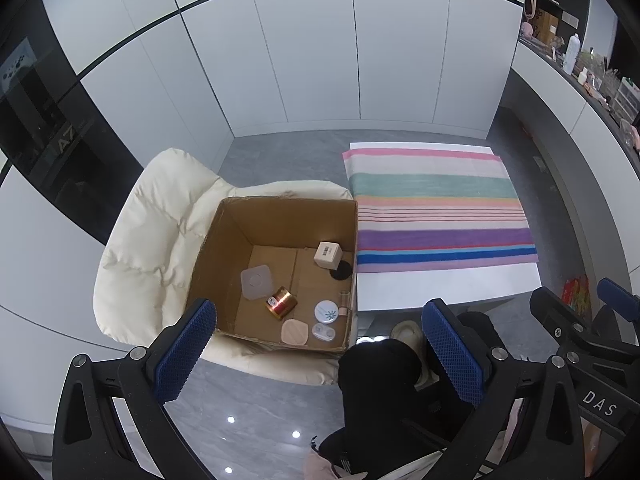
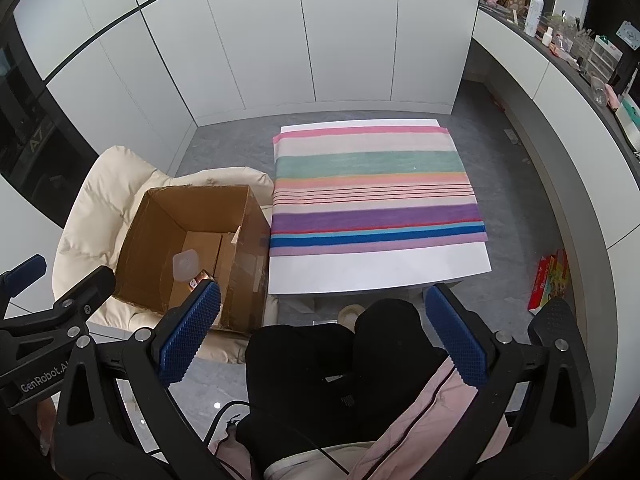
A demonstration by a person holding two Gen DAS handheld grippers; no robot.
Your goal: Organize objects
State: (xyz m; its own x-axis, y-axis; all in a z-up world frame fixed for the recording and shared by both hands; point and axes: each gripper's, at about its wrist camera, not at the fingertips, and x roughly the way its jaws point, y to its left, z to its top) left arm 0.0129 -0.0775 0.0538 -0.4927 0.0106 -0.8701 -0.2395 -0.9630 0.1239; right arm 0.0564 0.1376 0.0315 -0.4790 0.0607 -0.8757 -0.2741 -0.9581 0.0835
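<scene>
**Ana:** Both tongs hang wide apart with nothing between them. The left gripper (image 1: 320, 344) is above the near edge of the cardboard box (image 1: 224, 240); the right gripper (image 2: 324, 332) is over the person's black-clad knees (image 2: 340, 344), short of the table's near edge.

**Ben:** And the things to be sorted?

**Ana:** All down in the box, which sits on a cream chair (image 1: 152, 220) against the white table's (image 1: 440, 284) left edge. The striped cloth (image 1: 436, 208) carries nothing. That fits a job just packed away, or one where they're due out onto the cloth; I can't say which.

**Ben:** How do they look?

**Ana:** A beige cube box (image 1: 328, 255) on a black disc (image 1: 341, 270) in the far right corner. A frosted square lid (image 1: 256, 281) left of centre, a copper-coloured tin (image 1: 281, 301) on its side, and a white round compact (image 1: 326, 311), a peach square case (image 1: 294, 332) and a small white case (image 1: 323, 332) along the near wall.

**Ben:** Any care needed?

**Ana:** Any reach inside should go straight down past the walls; I'd guess the tin rolls.
</scene>
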